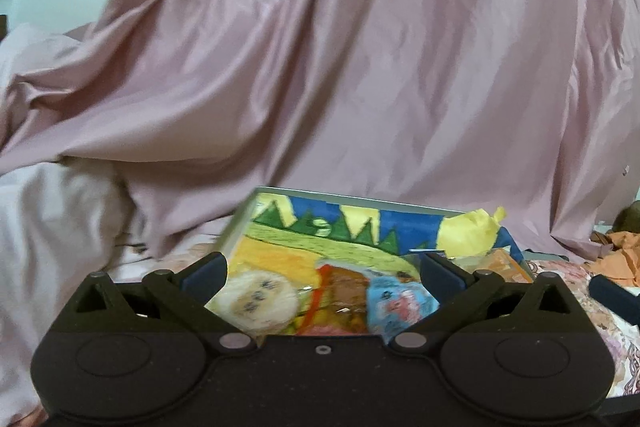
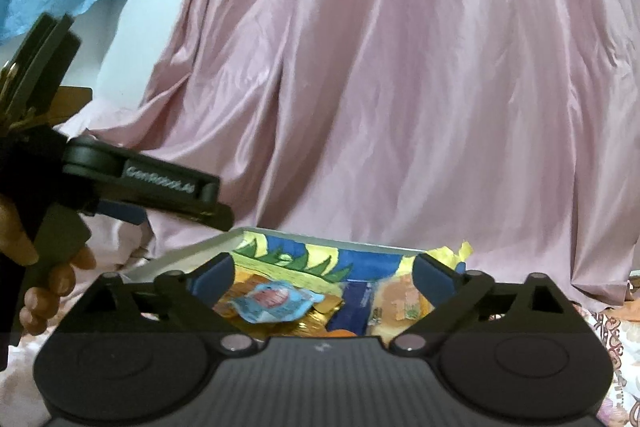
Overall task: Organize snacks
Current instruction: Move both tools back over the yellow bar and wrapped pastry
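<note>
Snacks sit in a painted tray (image 1: 340,223) w/ pale rim, colourful drawing (green peaks, blue, yellow) on its floor. Tray lies on floral bedding, pink sheet (image 1: 360,47) draped behind.

In it, left wrist view: round pale snack (image 1: 256,301) at left, brown-orange pack (image 1: 344,291) mid, light-blue wrapper (image 1: 400,301) right of that, crumpled yellow wrapper (image 1: 472,235) at far right corner. Right wrist view: same light-blue wrapper (image 2: 276,301) on gold foil, dark-blue pack (image 2: 360,301), orange-ish pack (image 2: 404,301) beside it.

Left gripper (image 1: 320,267): jaws spread wide, nothing between, hanging over tray's near half. Right gripper (image 2: 324,273): also spread, empty, over blue wrapper/dark-blue pack area. Left tool's body seen from side in right view, person's fingers (image 2: 52,283) on its handle.

Step, my read: picking phase, no item chosen yet; pile looks unsorted. Next calls for: commit to one pack, prob. blue wrapper on top, lower, centre jaws across it, close gently; thin foil may slip or drag neighbours.
</note>
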